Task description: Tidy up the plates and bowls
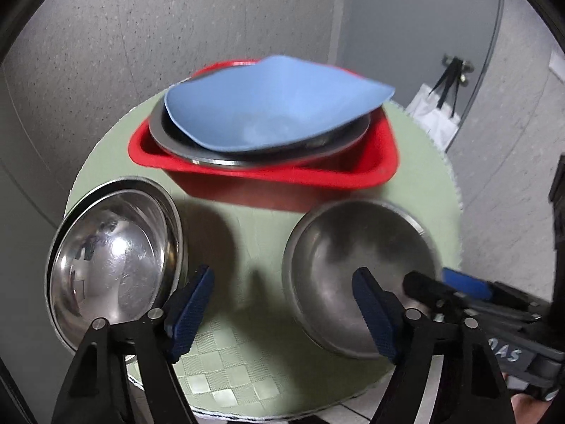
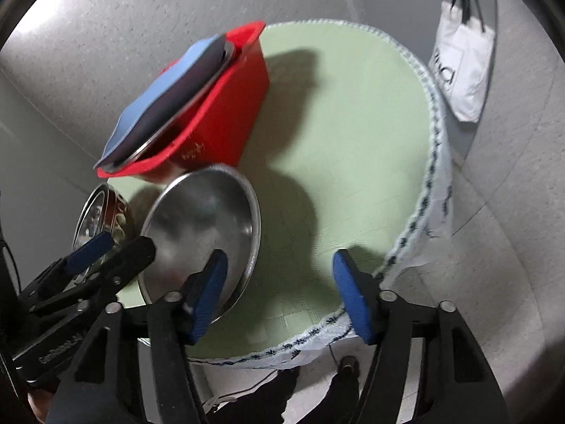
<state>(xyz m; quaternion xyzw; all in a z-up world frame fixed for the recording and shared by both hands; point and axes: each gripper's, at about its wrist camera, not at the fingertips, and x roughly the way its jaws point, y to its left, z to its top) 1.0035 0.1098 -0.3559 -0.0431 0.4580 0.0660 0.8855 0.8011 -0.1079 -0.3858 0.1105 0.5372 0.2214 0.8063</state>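
I read "GenRobot.AI" on the left gripper (image 2: 76,259) body at lower left; the white bag's (image 2: 462,67) print stays illegible.

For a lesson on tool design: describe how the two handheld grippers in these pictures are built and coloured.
Both match. The left gripper and right gripper have black angular arms with triangular cut-outs and silver round pivot pins. Their fingers carry textured dark blue pads. White lettering marks each body, only partly readable. No sleeves show clearly.
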